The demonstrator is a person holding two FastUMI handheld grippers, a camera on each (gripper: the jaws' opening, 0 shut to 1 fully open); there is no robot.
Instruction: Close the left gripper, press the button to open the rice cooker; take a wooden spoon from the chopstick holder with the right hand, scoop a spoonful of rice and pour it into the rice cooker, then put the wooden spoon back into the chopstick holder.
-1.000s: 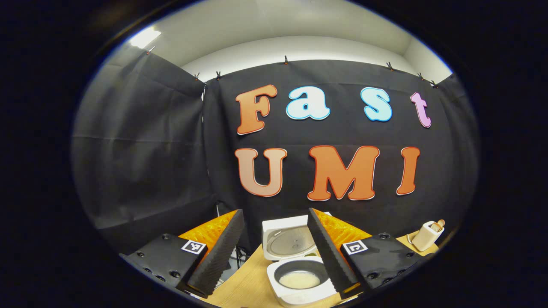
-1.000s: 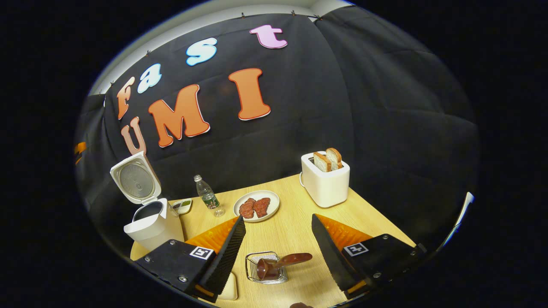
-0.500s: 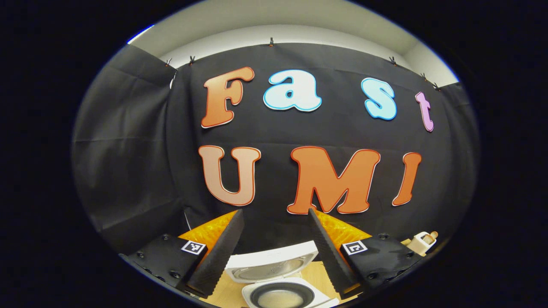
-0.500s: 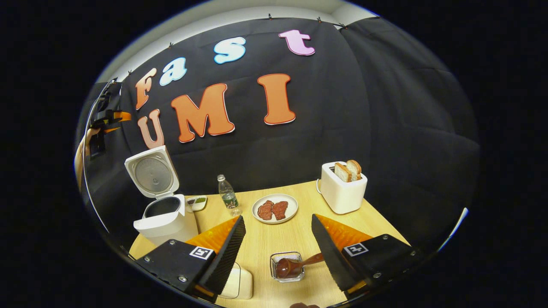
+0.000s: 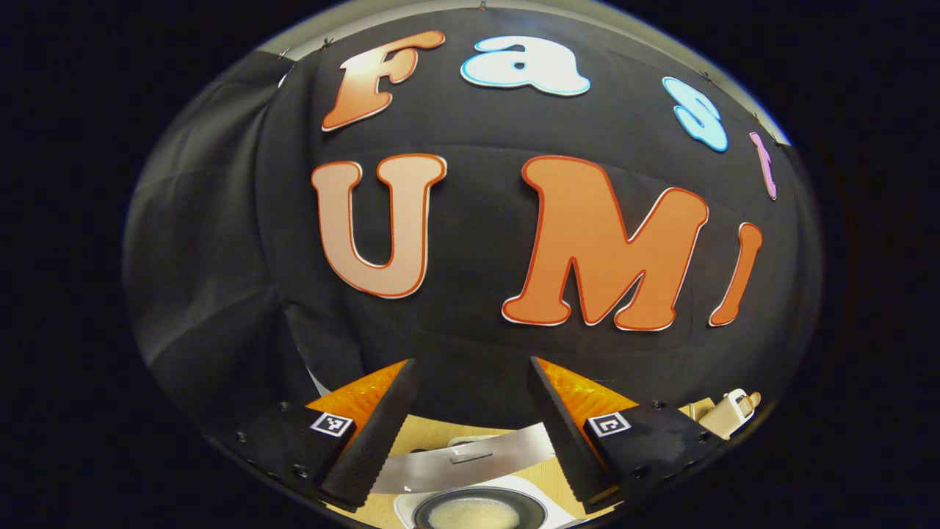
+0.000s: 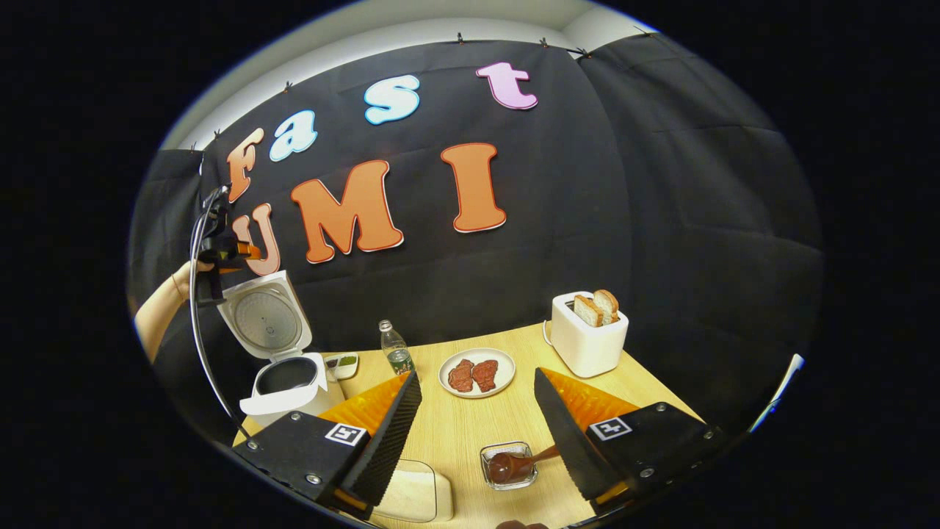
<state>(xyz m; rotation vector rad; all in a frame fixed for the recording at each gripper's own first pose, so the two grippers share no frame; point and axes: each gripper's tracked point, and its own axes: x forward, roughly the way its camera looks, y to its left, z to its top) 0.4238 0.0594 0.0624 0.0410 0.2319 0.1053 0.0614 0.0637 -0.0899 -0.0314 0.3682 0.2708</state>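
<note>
The white rice cooker [image 6: 286, 382] stands open at the table's left, its lid [image 6: 264, 319] upright. Right over that lid a hand holds my left gripper [image 6: 220, 253]. In the left gripper view my left gripper [image 5: 470, 364] is open and empty, close to the wall. Below its fingers lie the lid's top edge [image 5: 459, 466] and the pot with rice [image 5: 477, 512]. My right gripper [image 6: 474, 375] is open and empty above the table. The wooden spoon [image 6: 514, 464] rests in the small holder [image 6: 508, 466] by the right finger. A clear box of rice [image 6: 415, 496] lies under the left finger.
A white toaster [image 6: 587, 338] with two bread slices stands at the back right, also the toaster [image 5: 727, 413] at the right edge. A plate of meat [image 6: 477, 372], a small bottle [image 6: 396, 349] and a little dish [image 6: 343, 362] sit mid-table.
My left gripper has gone forward and over the cooker's lid, nearer the wall. My right gripper's view has drawn back and turned a little; the spoon stays in its holder.
</note>
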